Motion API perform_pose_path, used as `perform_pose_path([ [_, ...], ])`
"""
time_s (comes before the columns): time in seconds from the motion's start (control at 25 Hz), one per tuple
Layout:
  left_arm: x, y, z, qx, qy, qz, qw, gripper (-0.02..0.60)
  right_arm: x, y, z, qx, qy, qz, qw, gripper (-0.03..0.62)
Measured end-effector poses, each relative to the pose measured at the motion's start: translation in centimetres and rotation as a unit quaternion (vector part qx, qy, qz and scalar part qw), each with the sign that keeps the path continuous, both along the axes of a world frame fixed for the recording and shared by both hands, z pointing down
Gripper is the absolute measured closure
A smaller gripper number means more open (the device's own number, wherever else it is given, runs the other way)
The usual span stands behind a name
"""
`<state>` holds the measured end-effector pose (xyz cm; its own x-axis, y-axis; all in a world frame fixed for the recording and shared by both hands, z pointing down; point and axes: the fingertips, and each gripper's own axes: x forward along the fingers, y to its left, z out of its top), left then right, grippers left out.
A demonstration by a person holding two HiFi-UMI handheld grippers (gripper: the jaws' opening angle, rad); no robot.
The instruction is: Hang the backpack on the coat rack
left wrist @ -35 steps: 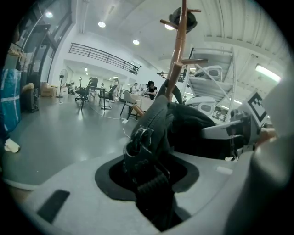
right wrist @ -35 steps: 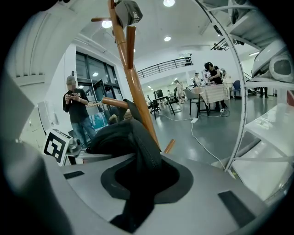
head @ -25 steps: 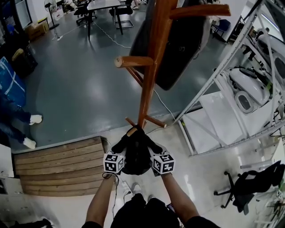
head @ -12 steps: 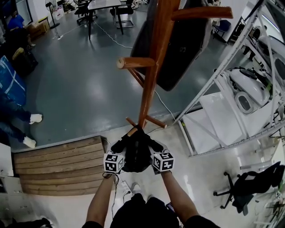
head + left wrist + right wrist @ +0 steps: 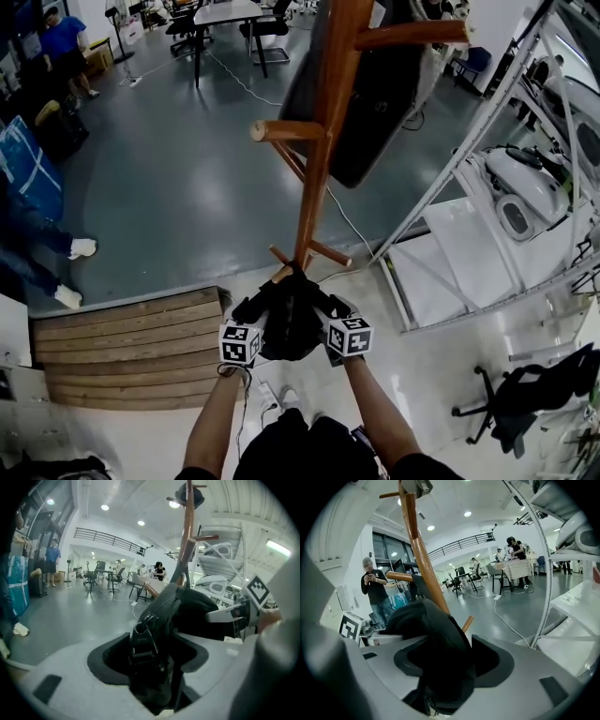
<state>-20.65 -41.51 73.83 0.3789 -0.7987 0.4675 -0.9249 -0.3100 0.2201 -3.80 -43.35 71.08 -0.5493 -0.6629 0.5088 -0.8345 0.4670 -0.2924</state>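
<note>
A black backpack [image 5: 291, 328] hangs low in front of me, its top against a lower peg [image 5: 281, 275] of the wooden coat rack [image 5: 314, 178]; I cannot tell whether it is hooked there. My left gripper [image 5: 255, 311] is at its left side and my right gripper [image 5: 325, 307] at its right. In the left gripper view the jaws of the left gripper [image 5: 150, 667] are opening, with a zippered strap [image 5: 150, 634] between them and gaps on both sides. The right gripper [image 5: 445, 672] is opening too, with backpack fabric [image 5: 431, 630] lying between its jaws.
A large dark bag [image 5: 375, 94] hangs from the rack's upper peg. A wooden pallet [image 5: 122, 352] lies at my left, and a metal shelf frame [image 5: 450, 178] stands at the right. An office chair [image 5: 525, 394] is at the lower right. People stand at the left [image 5: 28, 244].
The right gripper's marker cube has edged slightly right and up, away from the backpack. The backpack and the left gripper stay where they were.
</note>
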Motion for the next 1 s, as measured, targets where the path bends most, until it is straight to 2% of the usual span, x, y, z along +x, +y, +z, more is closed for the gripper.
perform_pose_path([
  [0.32, -1.2, 2.0, -2.1, 0.023, -0.023, -0.033, 0.9989, 0.316, 1.0, 1.1, -1.5, 0.010, -0.011, -0.008, 1.000, 0.367],
  [0.56, -2.0, 4.6, -3.7, 0.032, -0.026, -0.071, 0.9966, 0.316, 1.6, 3.2, -3.2, 0.018, -0.015, -0.022, 0.999, 0.368],
  [1.0, 0.7, 10.9, -8.1, 0.060, -0.006, -0.099, 0.9933, 0.317, 3.2, 9.6, -5.5, 0.006, -0.031, -0.040, 0.999, 0.368],
])
